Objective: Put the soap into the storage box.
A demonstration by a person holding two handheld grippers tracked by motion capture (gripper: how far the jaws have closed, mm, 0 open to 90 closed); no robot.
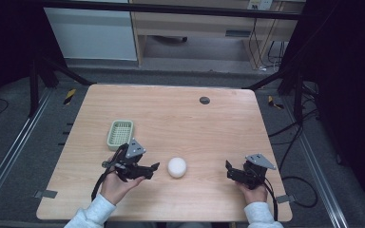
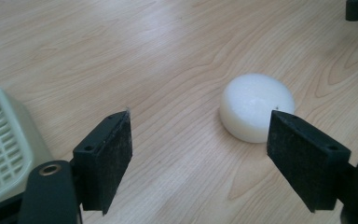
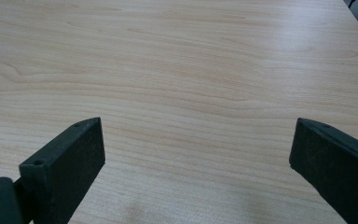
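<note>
White puck [image 1: 177,167] (short round disc, foam or soap by the look, can't tell which) sits flat on the wooden surface [image 1: 180,118], near the front edge, roughly mid-width. Left tongs [image 1: 148,171] are just at its 9 o'clock in the high view, tips aimed at it, not touching. In the left gripper view the puck [image 2: 256,106] lies ahead and toward 2 o'clock of the gap, partly behind the right-hand jaw, so the line-up is off. My read: step in hand is the approach for a grasp. To do it well, swing the hand so the puck centres between the pads, come in low so the pads meet the side wall rather than the rounded top edge, close slow; it looks light and will likely skid if one pad lands first. Left tongs: jaws spread wide, holding nothing, gap clearly wider than the puck. Right tongs [image 1: 233,172] sit well apart at the puck's 3 o'clock, jaws also spread wide, nothing between them but bare surface [image 3: 182,84]. Green slotted basket [image 1: 120,133] lies at the puck's 10 o'clock, just behind the left hand [image 1: 119,186]; its corner [image 2: 4,149] shows beside the left jaw. Probable drop target, but that's a guess.
</note>
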